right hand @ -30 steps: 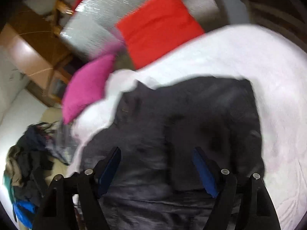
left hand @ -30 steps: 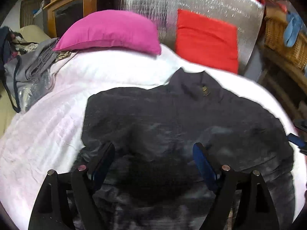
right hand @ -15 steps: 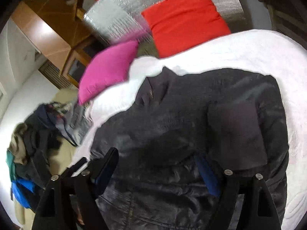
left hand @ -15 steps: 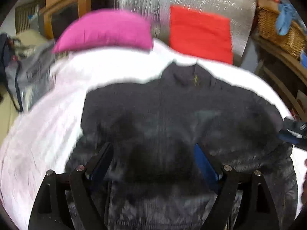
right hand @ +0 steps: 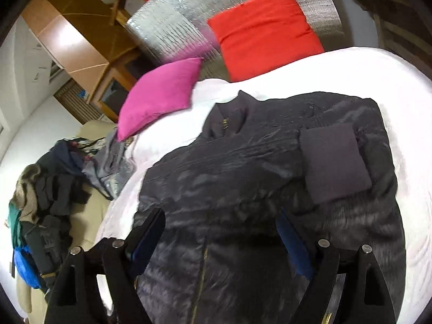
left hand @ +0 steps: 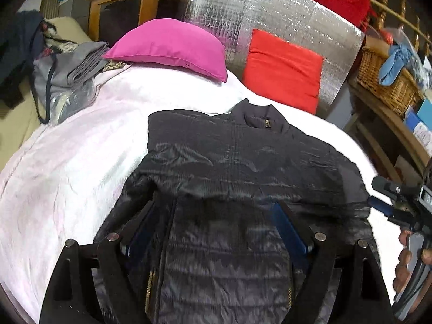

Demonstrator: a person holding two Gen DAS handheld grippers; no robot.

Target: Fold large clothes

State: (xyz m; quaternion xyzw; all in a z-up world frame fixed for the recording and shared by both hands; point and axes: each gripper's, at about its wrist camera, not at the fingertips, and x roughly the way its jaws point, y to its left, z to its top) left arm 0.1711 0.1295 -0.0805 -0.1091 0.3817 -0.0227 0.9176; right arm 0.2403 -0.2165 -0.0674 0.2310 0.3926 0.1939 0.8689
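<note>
I look down at a dark quilted jacket (left hand: 243, 178) lying front-up on a white bed (left hand: 67, 175), collar toward a pink pillow (left hand: 172, 48) and a red pillow (left hand: 280, 75). Both sleeves appear folded in across the chest, one cuff (right hand: 334, 162) lying flat. My left gripper (left hand: 213, 232) and right gripper (right hand: 221, 235) hang over the hem, jaws wide apart, holding nothing. The bottom-to-collar fold looks left to do.

Home bedroom: bed (left hand: 81, 162), pillows (left hand: 172, 46).
</note>
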